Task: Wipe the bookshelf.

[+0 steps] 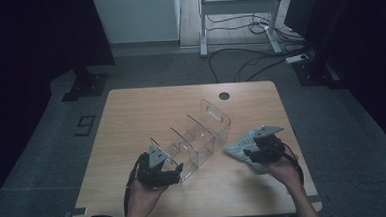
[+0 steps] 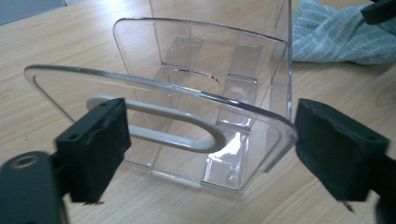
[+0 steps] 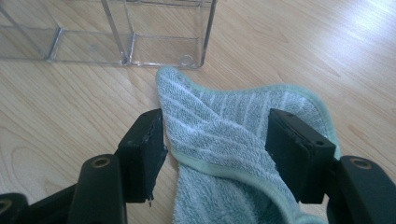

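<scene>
A clear plastic organiser (image 1: 197, 136) with several dividers and a handle slot in each end wall lies slantwise on the wooden table (image 1: 146, 106). My left gripper (image 1: 176, 170) is at its near end. In the left gripper view the open jaws (image 2: 210, 144) straddle the near end wall (image 2: 154, 102): the left pad is in front of it and the right pad is against its corner. A pale green striped cloth (image 1: 235, 147) lies to the right of the organiser. My right gripper (image 3: 215, 144) stands open over it, a soft fold of cloth (image 3: 219, 135) between the pads.
A round cable hole (image 1: 224, 95) sits near the table's far edge. Beyond the table are a white desk frame (image 1: 236, 16), loose cables on the floor and dark stands at both sides. The organiser's corner (image 3: 187, 60) lies just ahead of the cloth.
</scene>
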